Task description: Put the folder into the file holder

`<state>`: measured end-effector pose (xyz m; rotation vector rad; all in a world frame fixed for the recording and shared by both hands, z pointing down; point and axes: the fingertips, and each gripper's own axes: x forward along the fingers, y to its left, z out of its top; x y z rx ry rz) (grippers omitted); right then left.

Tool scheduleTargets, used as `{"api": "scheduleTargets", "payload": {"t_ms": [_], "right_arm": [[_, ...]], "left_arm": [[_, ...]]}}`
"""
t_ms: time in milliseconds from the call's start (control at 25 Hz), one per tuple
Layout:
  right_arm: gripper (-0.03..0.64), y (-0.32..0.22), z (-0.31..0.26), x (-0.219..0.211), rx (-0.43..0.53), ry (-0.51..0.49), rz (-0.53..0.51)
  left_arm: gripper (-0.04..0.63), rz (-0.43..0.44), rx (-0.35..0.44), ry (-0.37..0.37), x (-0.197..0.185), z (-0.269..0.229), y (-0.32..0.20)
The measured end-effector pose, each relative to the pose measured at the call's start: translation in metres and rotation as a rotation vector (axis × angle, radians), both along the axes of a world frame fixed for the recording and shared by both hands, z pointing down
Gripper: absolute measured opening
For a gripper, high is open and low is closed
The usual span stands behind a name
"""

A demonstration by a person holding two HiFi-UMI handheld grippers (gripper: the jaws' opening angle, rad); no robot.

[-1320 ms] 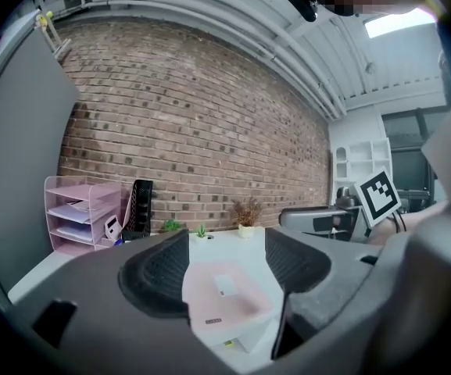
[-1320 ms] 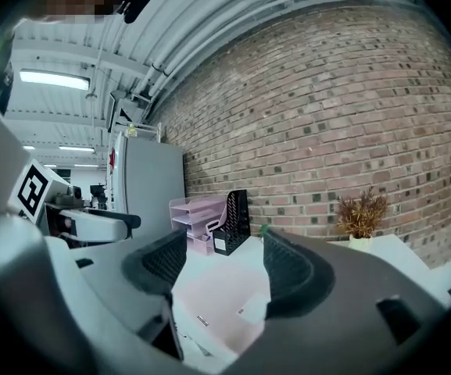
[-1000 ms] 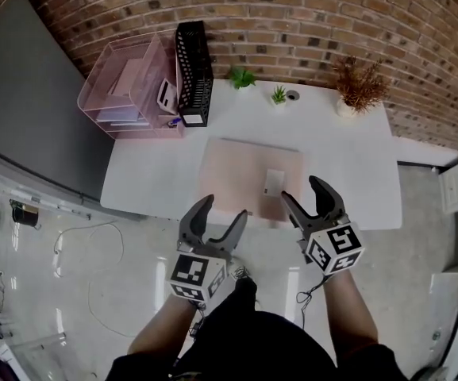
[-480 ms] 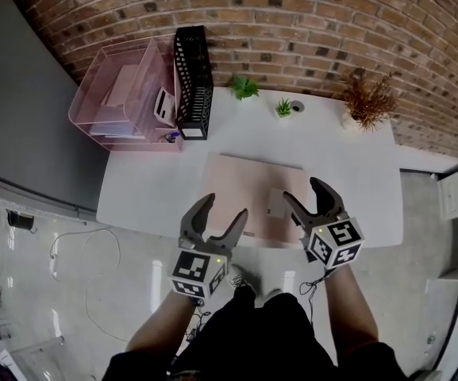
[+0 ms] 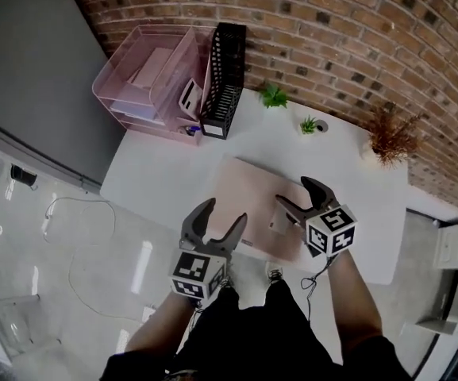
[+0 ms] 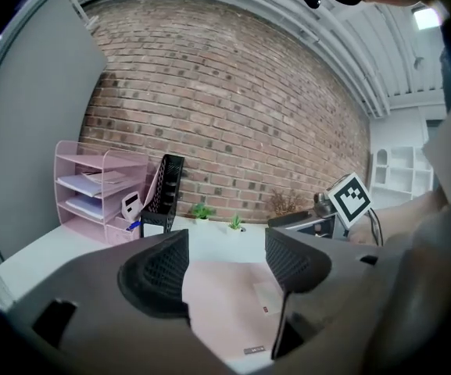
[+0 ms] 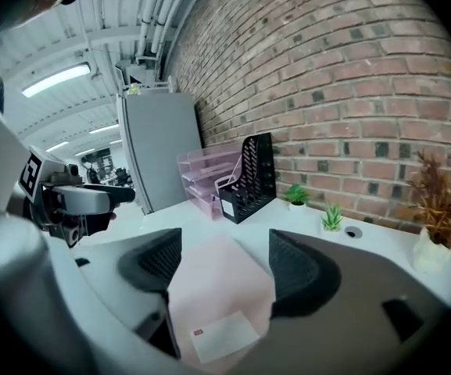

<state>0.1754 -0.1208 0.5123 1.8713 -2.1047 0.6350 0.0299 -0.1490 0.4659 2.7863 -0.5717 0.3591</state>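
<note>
A pale pink folder (image 5: 252, 201) lies flat on the white table (image 5: 157, 181), with a white label (image 7: 221, 334) near its front right corner. The black mesh file holder (image 5: 224, 82) stands upright at the back left. My left gripper (image 5: 222, 214) hovers open at the folder's near left edge, nothing between its fingers. My right gripper (image 5: 296, 194) hangs over the folder's near right part by the label. Its jaws have just been opening and stand open with nothing gripped. In the left gripper view the folder (image 6: 229, 299) shows between the jaws, beyond them.
A pink tiered paper tray (image 5: 149, 78) stands left of the file holder. Two small green plants (image 5: 274, 95) and a dried plant in a white pot (image 5: 389, 137) line the brick wall. The person stands at the table's front edge, over a glossy floor.
Both grippers have moved forward toward the table. The right one has come down over the folder's near right corner, and its jaws stand a little wider.
</note>
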Motion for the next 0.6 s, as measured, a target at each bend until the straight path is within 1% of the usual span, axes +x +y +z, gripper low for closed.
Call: {"api": "scheduleTargets", "payload": {"t_ms": [120, 360, 600], "right_arm": [[0.359, -0.011, 0.012, 0.001, -0.040, -0.001, -0.111], [0.370, -0.027, 0.040, 0.007, -0.109, 0.001, -0.306], [0.380, -0.033, 0.073, 0.016, -0.194, 0.025, -0.455]], "left_arm": [[0.291, -0.087, -0.026, -0.005, -0.002, 0.006, 0.006], [0.291, -0.242, -0.058, -0.047, -0.002, 0.028, 0.029], [0.291, -0.394, -0.147, -0.059, -0.002, 0.062, 0.057]]}}
